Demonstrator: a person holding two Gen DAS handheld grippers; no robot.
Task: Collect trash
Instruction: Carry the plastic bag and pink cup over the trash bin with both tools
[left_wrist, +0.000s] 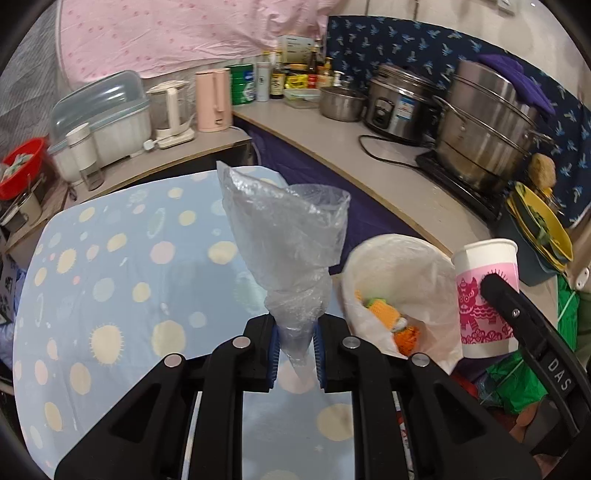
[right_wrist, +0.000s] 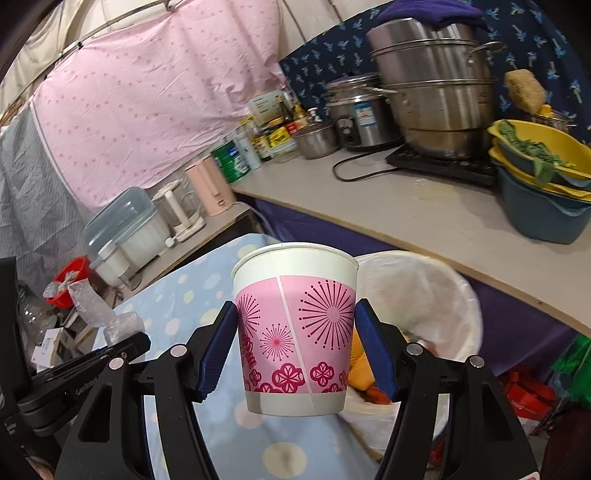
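Stacked steel steamer pots (right_wrist: 439, 92) sitting on induction hob (right_wrist: 443, 164); rice cooker (left_wrist: 400, 103) standing beside; pink kettle (left_wrist: 214, 99) standing on counter (left_wrist: 417, 184).

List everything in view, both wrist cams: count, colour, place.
plastic bag: 1, clear, crumpled, pinched in left gripper above the table
paper cup: 1, pink and white, upright, held in right gripper
trash bin: 1, white liner, beside the table, orange and yellow items inside
tablecloth: 1, light blue with dots, on the table
steamer pot: 1, steel, stacked, on the counter
rice cooker: 1, steel, counter
kettle: 1, pink, side counter
basins: stacked, yellow on blue, counter right
left gripper: black, blue pads, jaws shut on the bag
right gripper: black, blue pads, jaws on the cup's sides
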